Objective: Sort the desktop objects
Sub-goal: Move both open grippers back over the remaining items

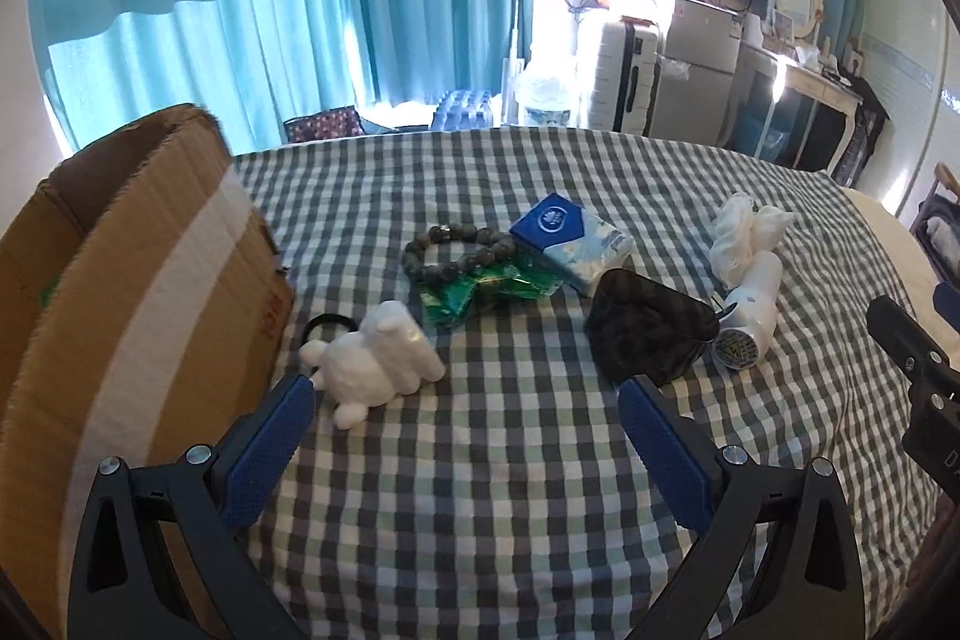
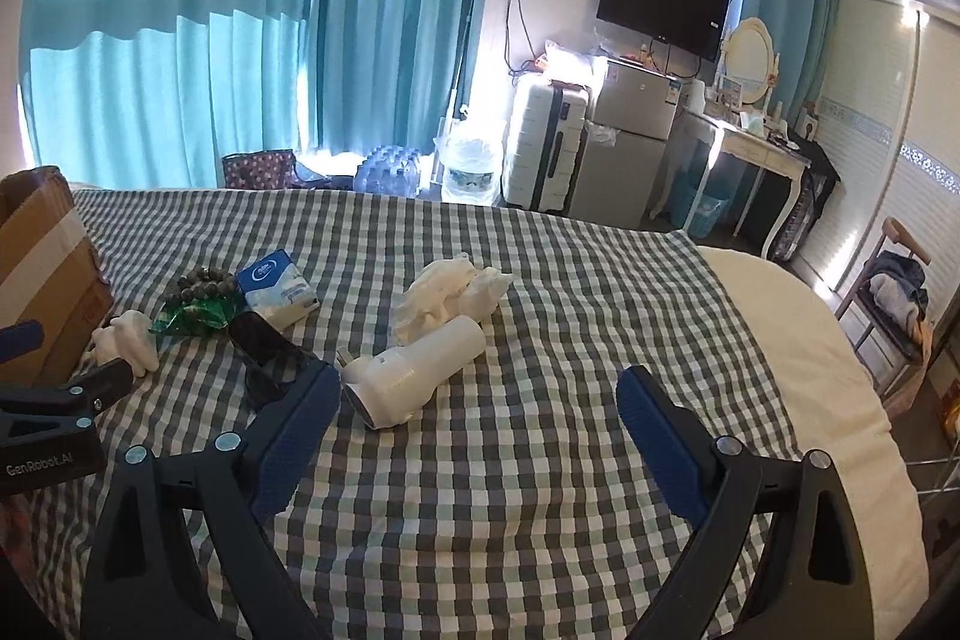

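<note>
Both jaws stand released and empty: left gripper (image 1: 465, 436) at the bottom centre of its view, right gripper (image 2: 480, 427) likewise, over the checked cloth (image 1: 510, 520)

Things to sort lie mid-frame in the left view. Lower left, the white toy (image 1: 372, 364) looks soft and light; pinch its body. Behind it lies a thin hair tie (image 1: 327, 325), limp. The beads (image 1: 456, 250) are hard, round and likely to slip; hook the loop. The green wrapper (image 1: 480, 292) is crinkly; the tissue pack (image 1: 573, 244) gives, so squeeze across its width. The dark pouch (image 1: 648, 334) looks pliant. The white cylinder (image 2: 414, 370) is smooth, rigid, may roll; take it mid-barrel. Crumpled tissue (image 2: 450, 292) weighs little. At left, the box (image 1: 120, 310) is stiff cardboard
</note>
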`<move>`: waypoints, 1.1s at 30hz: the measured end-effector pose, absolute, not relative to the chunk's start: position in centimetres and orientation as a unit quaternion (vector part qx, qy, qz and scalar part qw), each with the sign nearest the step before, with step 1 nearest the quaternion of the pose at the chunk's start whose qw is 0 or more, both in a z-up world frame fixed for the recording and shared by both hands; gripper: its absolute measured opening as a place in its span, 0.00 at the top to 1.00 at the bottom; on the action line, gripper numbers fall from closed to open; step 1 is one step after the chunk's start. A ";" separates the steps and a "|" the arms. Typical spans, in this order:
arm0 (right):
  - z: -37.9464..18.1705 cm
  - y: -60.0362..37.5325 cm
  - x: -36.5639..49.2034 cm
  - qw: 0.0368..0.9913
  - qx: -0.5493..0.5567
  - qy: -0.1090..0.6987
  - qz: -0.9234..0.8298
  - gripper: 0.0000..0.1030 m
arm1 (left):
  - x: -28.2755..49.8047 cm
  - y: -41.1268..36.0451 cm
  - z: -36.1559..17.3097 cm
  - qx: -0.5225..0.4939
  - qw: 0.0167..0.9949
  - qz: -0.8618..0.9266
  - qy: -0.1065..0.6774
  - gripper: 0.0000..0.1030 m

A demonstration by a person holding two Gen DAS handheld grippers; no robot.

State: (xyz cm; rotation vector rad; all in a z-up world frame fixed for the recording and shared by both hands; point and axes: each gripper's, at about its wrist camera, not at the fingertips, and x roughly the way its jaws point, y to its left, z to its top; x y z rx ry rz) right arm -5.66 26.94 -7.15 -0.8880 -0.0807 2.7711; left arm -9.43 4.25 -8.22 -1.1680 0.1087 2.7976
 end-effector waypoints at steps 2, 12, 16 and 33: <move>-7.8 27.5 -6.1 0.101 -0.307 -0.013 0.946 0.09 | -9.9 4.8 -9.1 -0.387 0.063 0.919 0.030 0.00; -9.8 28.6 -9.4 0.086 -0.316 0.021 0.945 0.09 | -11.3 7.7 -11.3 -0.401 0.091 0.912 0.009 0.00; -10.8 29.3 -11.4 0.099 -0.342 0.048 0.933 0.09 | -12.2 7.8 -11.1 -0.406 0.089 0.909 -0.035 0.00; -16.2 30.8 -14.8 0.048 -0.376 0.169 0.910 0.10 | -18.9 11.2 -12.2 -0.456 0.034 0.884 -0.100 0.00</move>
